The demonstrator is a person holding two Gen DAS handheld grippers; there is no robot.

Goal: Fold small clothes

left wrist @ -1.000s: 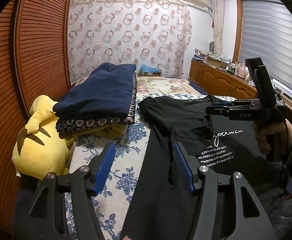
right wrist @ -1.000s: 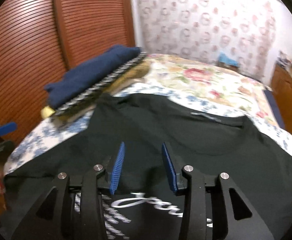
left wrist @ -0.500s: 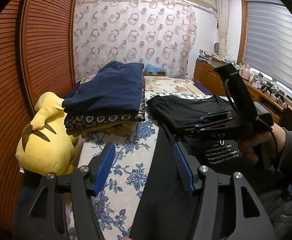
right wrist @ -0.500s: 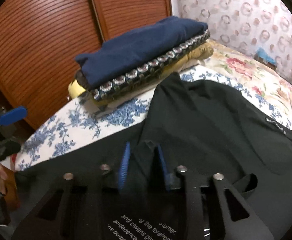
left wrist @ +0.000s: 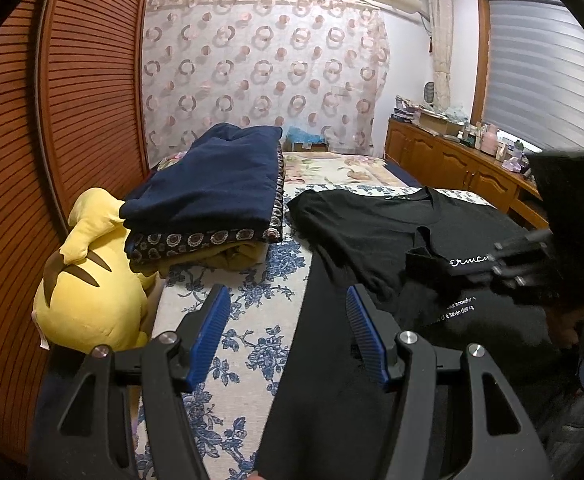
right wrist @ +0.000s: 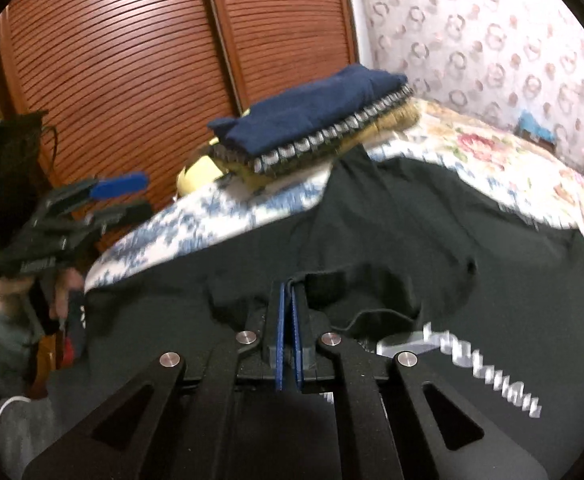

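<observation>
Right wrist view: your right gripper (right wrist: pixel 290 300) is pinching a fold of the black t-shirt (right wrist: pixel 392 220), spread on the bed (right wrist: pixel 196 216), likely to fold it over. Left gripper (left wrist: pixel 288 332) is spread wide at 6 o'clock over the shirt's edge, holding nothing.

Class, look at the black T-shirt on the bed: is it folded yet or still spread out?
Mostly spread: the black T-shirt lies flat, only a sleeve pulled inward by the shut right tongs.

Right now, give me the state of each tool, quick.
Left tool: open, holding nothing, above the near edge of the black T-shirt.
Right tool: closed, pinching a fold of the black T-shirt.
</observation>
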